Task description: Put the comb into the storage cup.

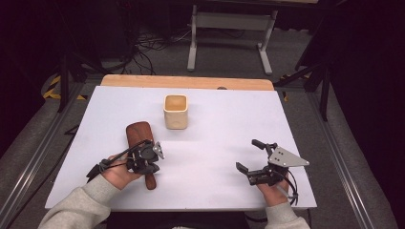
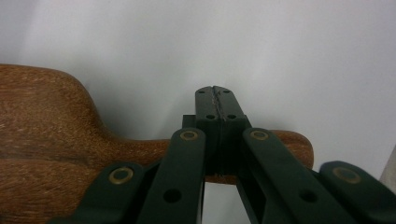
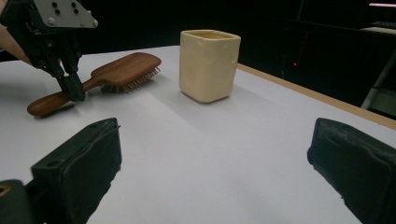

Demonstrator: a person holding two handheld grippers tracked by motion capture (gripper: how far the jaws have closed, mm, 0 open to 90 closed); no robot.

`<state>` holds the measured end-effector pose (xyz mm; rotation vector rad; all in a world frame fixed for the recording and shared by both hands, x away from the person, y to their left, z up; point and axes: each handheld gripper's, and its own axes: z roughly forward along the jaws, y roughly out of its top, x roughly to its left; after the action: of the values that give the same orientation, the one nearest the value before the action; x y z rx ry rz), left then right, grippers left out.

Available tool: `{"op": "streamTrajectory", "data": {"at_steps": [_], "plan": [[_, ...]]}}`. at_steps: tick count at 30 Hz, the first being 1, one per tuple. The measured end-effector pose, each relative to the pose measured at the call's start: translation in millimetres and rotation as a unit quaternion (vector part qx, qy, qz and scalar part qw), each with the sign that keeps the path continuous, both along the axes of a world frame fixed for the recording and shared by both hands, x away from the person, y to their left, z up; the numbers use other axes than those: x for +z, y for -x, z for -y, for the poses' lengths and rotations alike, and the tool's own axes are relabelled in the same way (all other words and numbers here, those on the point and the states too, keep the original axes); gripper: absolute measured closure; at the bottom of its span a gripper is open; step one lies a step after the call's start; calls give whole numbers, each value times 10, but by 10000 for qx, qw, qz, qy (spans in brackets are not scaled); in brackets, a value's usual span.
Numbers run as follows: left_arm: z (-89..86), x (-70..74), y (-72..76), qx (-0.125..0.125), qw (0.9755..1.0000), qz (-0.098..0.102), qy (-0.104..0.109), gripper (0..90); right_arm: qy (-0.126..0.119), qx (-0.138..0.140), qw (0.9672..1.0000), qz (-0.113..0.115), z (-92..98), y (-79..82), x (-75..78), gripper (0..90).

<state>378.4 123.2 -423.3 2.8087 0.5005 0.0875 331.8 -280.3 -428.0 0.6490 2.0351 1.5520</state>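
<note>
A dark wooden hairbrush (image 1: 139, 133) lies bristles down on the white table (image 1: 215, 138), its handle toward the near edge. My left gripper (image 1: 146, 167) points down over that handle. In the left gripper view the pads (image 2: 215, 95) meet with nothing between them, and the handle (image 2: 285, 142) crosses just beneath. The right gripper view shows the left gripper's tip (image 3: 74, 93) touching the handle of the brush (image 3: 126, 65). My right gripper (image 1: 249, 155) rests low at the near right, open and holding nothing (image 3: 215, 154). A cream square cup (image 1: 175, 112) stands upright beyond the brush.
The cup (image 3: 209, 65) is about a hand's width behind the brush head. A wooden strip (image 1: 186, 82) runs along the table's far edge. Beyond it stands a grey metal frame (image 1: 229, 28) among cables on the floor.
</note>
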Motion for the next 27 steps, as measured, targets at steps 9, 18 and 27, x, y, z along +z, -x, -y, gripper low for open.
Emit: {"op": "streamTrajectory", "data": {"at_steps": [9, 18, 27], "plan": [[-140, -7, 29, 115, 9998, -60, -165, 900, -2, -3, 10000, -6, 0, -5, -4, 32], [-345, -66, 26, 331, 9991, -98, -265, 900, -12, -9, 10000, -36, -6, -11, -11, 32], [-499, -83, -3, 483, 9982, -128, -322, 900, -25, -4, 10000, -70, -6, -18, -19, 33]]}}
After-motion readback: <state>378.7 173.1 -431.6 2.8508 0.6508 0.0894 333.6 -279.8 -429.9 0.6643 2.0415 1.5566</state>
